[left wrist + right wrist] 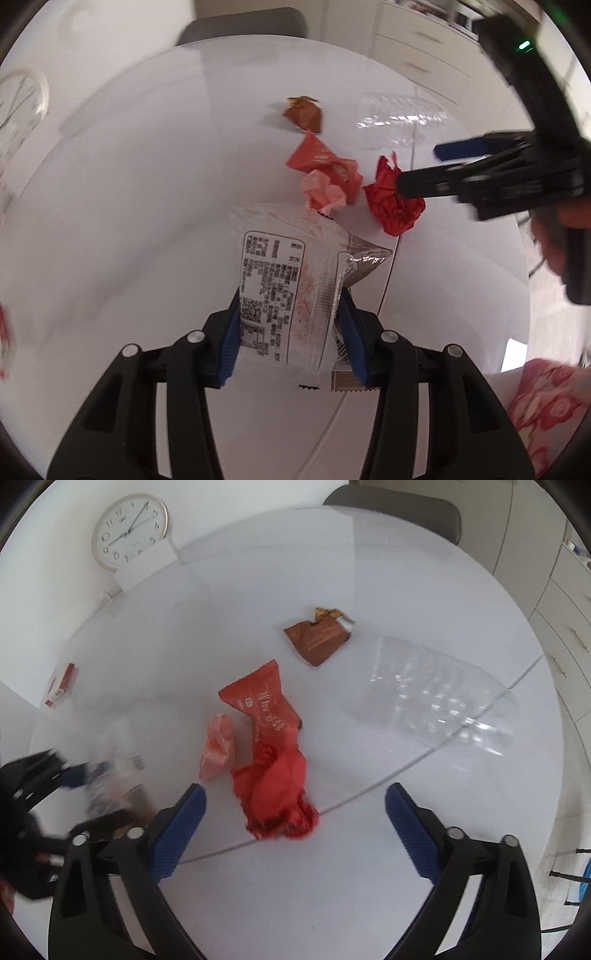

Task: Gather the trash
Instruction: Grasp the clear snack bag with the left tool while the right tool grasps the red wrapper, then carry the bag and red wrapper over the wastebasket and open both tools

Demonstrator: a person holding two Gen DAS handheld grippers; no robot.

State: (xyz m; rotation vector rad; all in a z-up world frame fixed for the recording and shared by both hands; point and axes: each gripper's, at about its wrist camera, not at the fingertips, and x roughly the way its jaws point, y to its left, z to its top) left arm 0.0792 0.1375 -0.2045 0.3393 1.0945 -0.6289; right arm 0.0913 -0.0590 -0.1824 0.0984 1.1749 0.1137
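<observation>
A clear wrapper [284, 295] stood off the white worktop [129, 221], clamped between the left gripper's [290, 332] fingers. The right gripper [295, 834] hung with fingers wide, nothing between them, just over a crumpled red wrapper [273, 797]. Beyond lay a pink scrap [218, 746], an orange-red packet [258, 698], a brown wrapper [317, 635] and a clear bottle [439, 698].

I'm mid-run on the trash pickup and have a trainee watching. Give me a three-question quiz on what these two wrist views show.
1. True or false: the left gripper has the clear printed wrapper between its pads.
2. Which piece lies just ahead of the right gripper, between its open fingers? A) brown wrapper B) crumpled red wrapper C) clear plastic bottle
3. Fill in: on the wall beyond the white table hangs a round ____.

Key: 1 true; 2 B; 3 clock.
</observation>
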